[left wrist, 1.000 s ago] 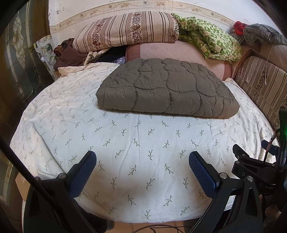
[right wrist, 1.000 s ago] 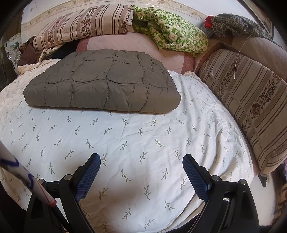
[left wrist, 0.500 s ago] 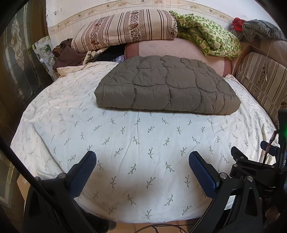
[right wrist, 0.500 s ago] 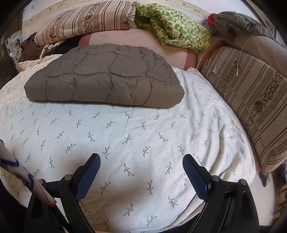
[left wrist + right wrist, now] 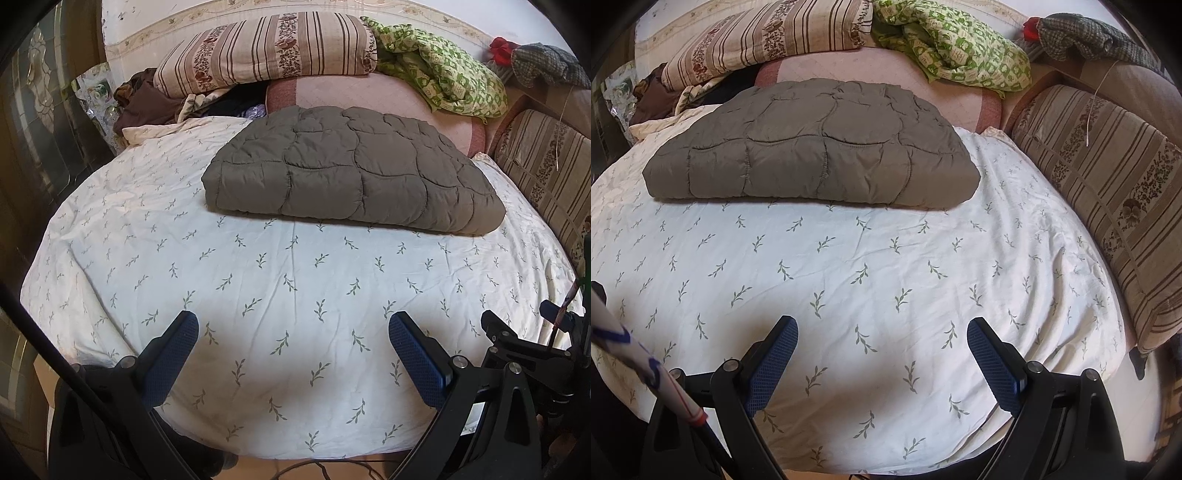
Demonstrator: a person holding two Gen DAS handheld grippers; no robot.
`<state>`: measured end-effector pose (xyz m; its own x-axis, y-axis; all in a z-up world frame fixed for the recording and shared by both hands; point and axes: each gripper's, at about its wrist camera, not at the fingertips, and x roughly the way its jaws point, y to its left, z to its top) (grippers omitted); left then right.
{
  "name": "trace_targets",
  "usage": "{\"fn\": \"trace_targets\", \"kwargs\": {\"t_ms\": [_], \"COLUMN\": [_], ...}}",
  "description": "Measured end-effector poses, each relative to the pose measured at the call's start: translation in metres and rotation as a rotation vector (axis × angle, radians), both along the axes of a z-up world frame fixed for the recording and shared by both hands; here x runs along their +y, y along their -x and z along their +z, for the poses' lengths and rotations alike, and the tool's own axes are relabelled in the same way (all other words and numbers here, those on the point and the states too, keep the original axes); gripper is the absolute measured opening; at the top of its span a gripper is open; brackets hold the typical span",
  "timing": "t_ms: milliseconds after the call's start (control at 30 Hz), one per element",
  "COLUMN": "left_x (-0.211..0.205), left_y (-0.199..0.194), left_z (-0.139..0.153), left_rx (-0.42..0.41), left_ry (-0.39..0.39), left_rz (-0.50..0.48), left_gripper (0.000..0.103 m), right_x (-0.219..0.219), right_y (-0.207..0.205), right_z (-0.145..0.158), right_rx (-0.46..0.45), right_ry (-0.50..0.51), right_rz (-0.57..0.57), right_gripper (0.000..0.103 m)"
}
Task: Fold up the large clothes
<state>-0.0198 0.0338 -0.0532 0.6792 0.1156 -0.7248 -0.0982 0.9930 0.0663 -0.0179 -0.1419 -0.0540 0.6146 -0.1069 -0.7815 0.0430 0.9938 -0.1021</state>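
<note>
A grey-brown quilted padded garment (image 5: 354, 173) lies folded into a thick flat rectangle on the far half of the bed; it also shows in the right wrist view (image 5: 816, 147). My left gripper (image 5: 293, 328) is open and empty, over the near edge of the bed, well short of the garment. My right gripper (image 5: 882, 336) is open and empty too, over the near edge, apart from the garment.
The bed has a white sheet with green sprigs (image 5: 258, 280). Striped cushions (image 5: 266, 51), a pink bolster (image 5: 369, 96) and a green patterned cloth (image 5: 443, 74) are piled at the head. A long striped cushion (image 5: 1108, 192) lines the right side. The other gripper's frame (image 5: 524, 350) shows at right.
Both grippers have moved slightly; the garment now sits a little lower and nearer in both views. The garment itself has not moved. Both stay open.
</note>
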Motion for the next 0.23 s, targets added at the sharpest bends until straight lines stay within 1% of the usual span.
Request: {"fn": "trace_targets", "kwargs": {"t_ms": [233], "left_x": [0.0036], "left_y": [-0.0001], "left_z": [-0.0017], "left_rx": [0.001], "left_ry": [0.002], "left_rz": [0.011], "left_gripper": [0.103], "right_x": [0.0002], "right_y": [-0.0005], "right_z": [-0.0038], "right_rx": [0.017], "right_ry": [-0.005], "right_rz": [-0.001], "right_gripper": [0.095]}}
